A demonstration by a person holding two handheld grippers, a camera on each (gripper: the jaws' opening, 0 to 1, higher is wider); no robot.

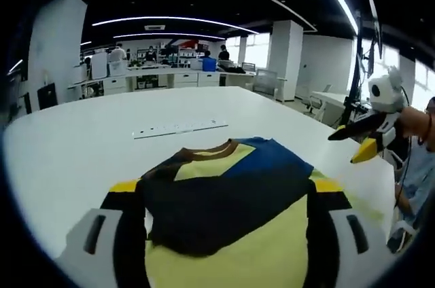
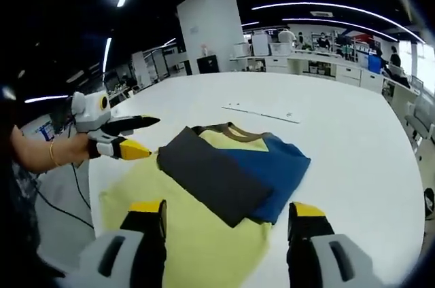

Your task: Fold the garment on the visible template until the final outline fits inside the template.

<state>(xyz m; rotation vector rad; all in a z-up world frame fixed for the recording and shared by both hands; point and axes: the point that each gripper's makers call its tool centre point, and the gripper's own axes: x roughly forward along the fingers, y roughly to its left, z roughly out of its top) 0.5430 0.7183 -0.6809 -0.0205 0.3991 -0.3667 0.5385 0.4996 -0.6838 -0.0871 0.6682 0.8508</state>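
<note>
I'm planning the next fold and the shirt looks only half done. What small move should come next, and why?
Probably bring the left gripper down to the yellow shirt's near unfolded edge and grip it. The dark sleeve and blue sleeve already lie folded across the body, both grippers hang open and hold nothing, and the yellow lower half is spread on the white table.

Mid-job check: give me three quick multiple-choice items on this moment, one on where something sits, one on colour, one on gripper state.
1. Where does the white strip lie?
A. on the garment
B. on the table beyond the garment
C. between the jaws

2. What colour is the garment's unfolded body?
A. red
B. pale yellow
C. white

3. What state is the left gripper in?
A. shut on the garment
B. open, off the cloth
C. shut on the strip

Answers: 1 B, it rests on the bare table behind the collar. 2 B, yellow cloth spreads under the folded dark and blue part. 3 B, its jaws stand apart beside the garment.
</note>
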